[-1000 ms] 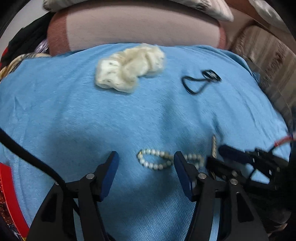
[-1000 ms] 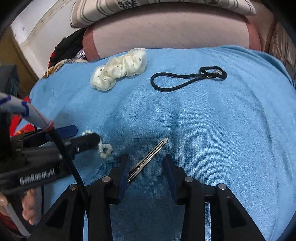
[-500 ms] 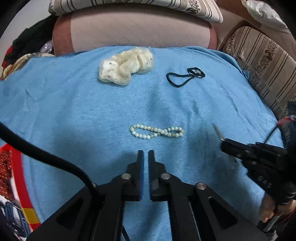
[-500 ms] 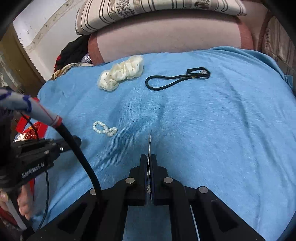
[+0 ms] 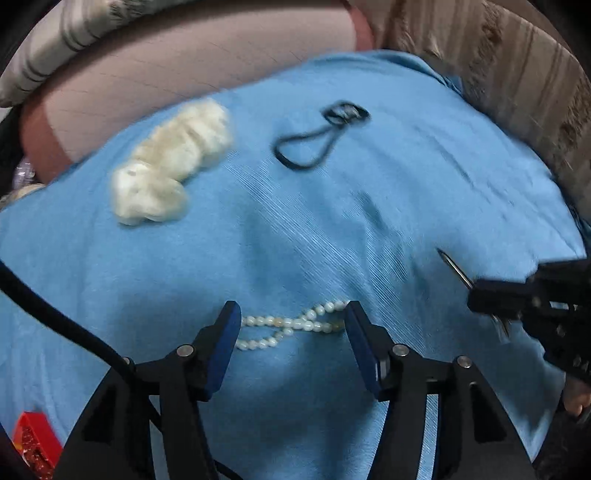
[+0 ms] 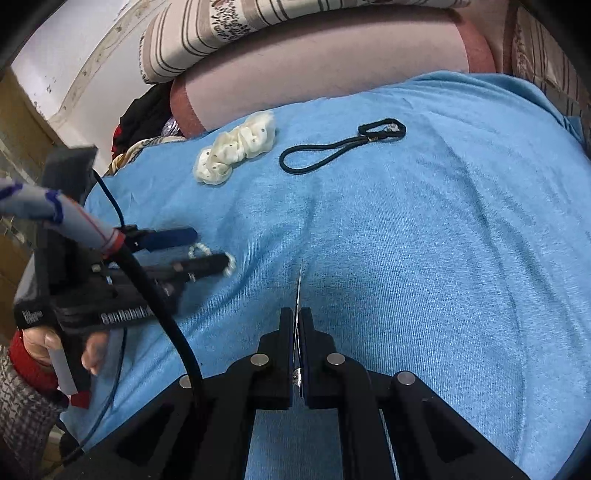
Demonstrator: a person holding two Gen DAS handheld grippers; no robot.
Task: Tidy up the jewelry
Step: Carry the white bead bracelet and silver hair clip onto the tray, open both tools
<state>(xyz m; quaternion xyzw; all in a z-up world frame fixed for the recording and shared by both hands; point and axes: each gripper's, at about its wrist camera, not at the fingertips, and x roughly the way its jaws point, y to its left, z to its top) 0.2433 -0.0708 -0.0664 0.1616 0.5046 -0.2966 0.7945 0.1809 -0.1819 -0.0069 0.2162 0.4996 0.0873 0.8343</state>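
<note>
A pearl bracelet (image 5: 291,325) lies twisted on the blue cloth (image 5: 332,229). My left gripper (image 5: 290,325) is open, its fingers either side of the bracelet, low over the cloth. My right gripper (image 6: 296,321) is shut on a thin metal hair clip (image 6: 299,291) that points forward, held just above the cloth. The clip also shows in the left wrist view (image 5: 456,267). In the right wrist view the left gripper (image 6: 199,251) straddles the pearls (image 6: 229,264).
A cream scrunchie (image 5: 170,173) (image 6: 236,147) and a black hair tie (image 5: 317,140) (image 6: 340,149) lie at the far side of the cloth. A pink cushion (image 6: 332,70) and striped pillow (image 6: 258,29) lie behind. A red object (image 5: 33,439) sits at the left.
My left gripper has opened and moved forward and down around the pearl bracelet. My right gripper stays shut on the hair clip, which it picked up a second ago.
</note>
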